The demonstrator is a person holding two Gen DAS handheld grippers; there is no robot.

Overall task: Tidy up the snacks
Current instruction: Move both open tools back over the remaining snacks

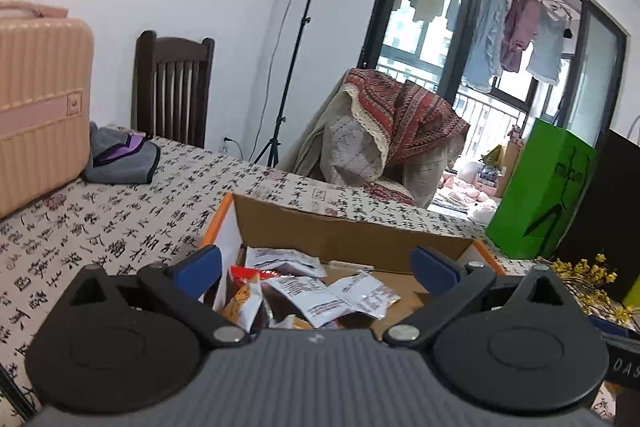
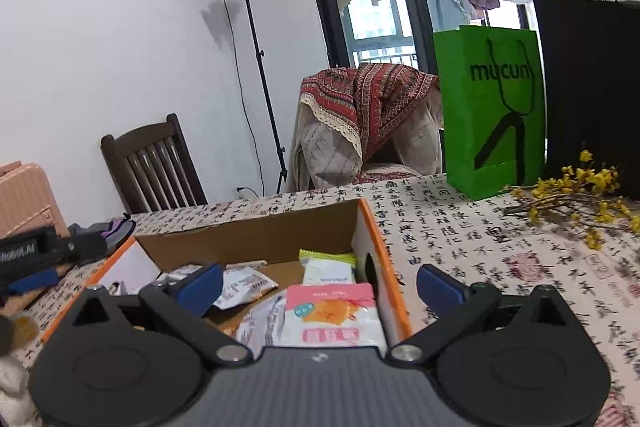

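The table (image 2: pixel 460 239), under its calligraphy-print cloth, fills the lower half of both views, and the cardboard box (image 2: pixel 248 239) sits at lower centre on it, with the orange-edged end walls at either side. You are looking into it from the open near side.

Your snacks are all inside the box: in the right wrist view a pink-topped packet (image 2: pixel 332 315) lies against the right wall with a green-edged packet (image 2: pixel 328 265) behind it; in the left wrist view white sachets (image 1: pixel 320 295) are heaped loosely at lower centre.

Your left gripper (image 1: pixel 316 263) and right gripper (image 2: pixel 320 281) both stand with jaws wide apart and nothing between the pads.

The risks, as I judge them:
- Your right gripper's span straddles the box's right wall; closing there would pinch cardboard and drag the box.
- The sachets overlap, so a grab could lift two, or crush one.
- The dried yellow flowers (image 2: pixel 580 195) at right centre lie near your right side; a wide swing could sweep them.
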